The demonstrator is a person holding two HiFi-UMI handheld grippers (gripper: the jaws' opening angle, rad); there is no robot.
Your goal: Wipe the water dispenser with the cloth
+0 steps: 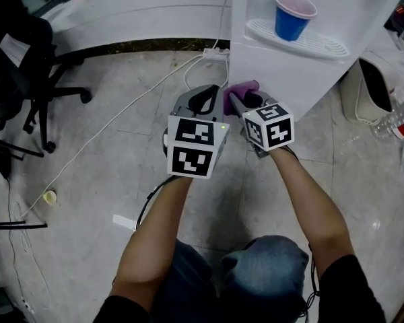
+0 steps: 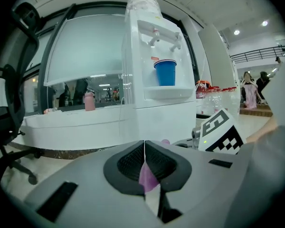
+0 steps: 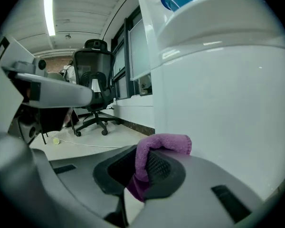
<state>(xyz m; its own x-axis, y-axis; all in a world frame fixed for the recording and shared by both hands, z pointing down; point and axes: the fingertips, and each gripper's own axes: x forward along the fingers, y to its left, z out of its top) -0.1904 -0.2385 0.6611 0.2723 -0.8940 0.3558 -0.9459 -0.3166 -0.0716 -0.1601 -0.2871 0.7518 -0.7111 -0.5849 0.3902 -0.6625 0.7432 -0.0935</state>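
Right hand-held gripper (image 3: 141, 171) is clamped on the purple cloth (image 3: 162, 144), with the left hand-held gripper (image 2: 145, 167) pinching another edge, probably to spread it for wiping the water dispenser (image 3: 228, 103) close by at twelve o'clock.

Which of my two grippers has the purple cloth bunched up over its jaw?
The right gripper: the cloth folds over one jaw's top, beside the water dispenser. The left gripper only pinches a thin edge of it between shut jaws.

blue cup (image 1: 294, 15), black office chair (image 1: 17, 59)
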